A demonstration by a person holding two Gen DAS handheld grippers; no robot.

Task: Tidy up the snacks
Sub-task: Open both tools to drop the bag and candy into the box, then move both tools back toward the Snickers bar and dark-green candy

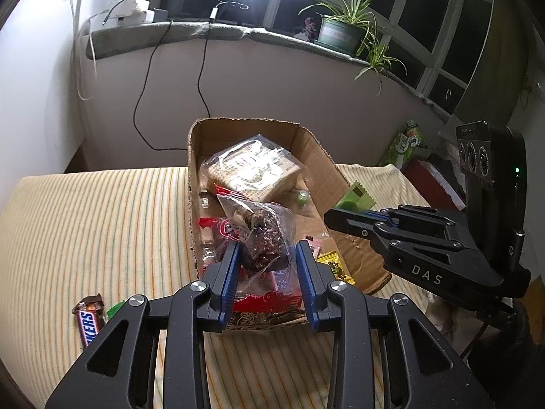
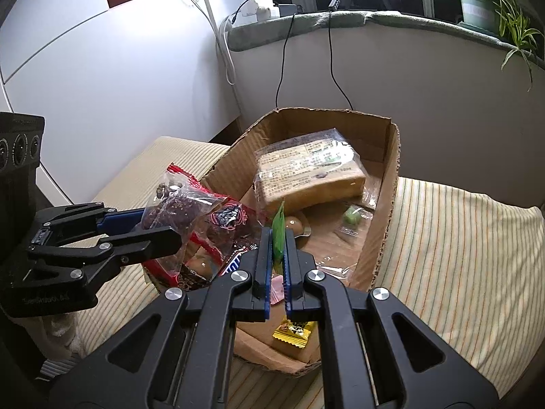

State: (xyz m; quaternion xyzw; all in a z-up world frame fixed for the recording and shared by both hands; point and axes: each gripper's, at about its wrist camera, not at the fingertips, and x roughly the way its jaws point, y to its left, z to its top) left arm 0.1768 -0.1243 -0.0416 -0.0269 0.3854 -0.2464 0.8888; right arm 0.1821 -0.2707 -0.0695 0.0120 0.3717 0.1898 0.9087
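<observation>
Left gripper [image 1: 267,259]: clamped on clear plastic bag of dark dried fruit [image 1: 262,235].
Right gripper [image 2: 279,242]: pinching thin green sachet [image 2: 279,230].
Brown cardboard box [image 2: 388,184]: beneath both.

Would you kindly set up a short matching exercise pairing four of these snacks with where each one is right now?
Things:
1. bag of dried red fruit
2. green packet
3. loaf of bread
4. chocolate bar

Places:
A. lying in the cardboard box
B. on the striped cloth outside the box
C. in the left gripper
D. in the right gripper

Pairs: 1-C, 2-D, 3-A, 4-B
</observation>
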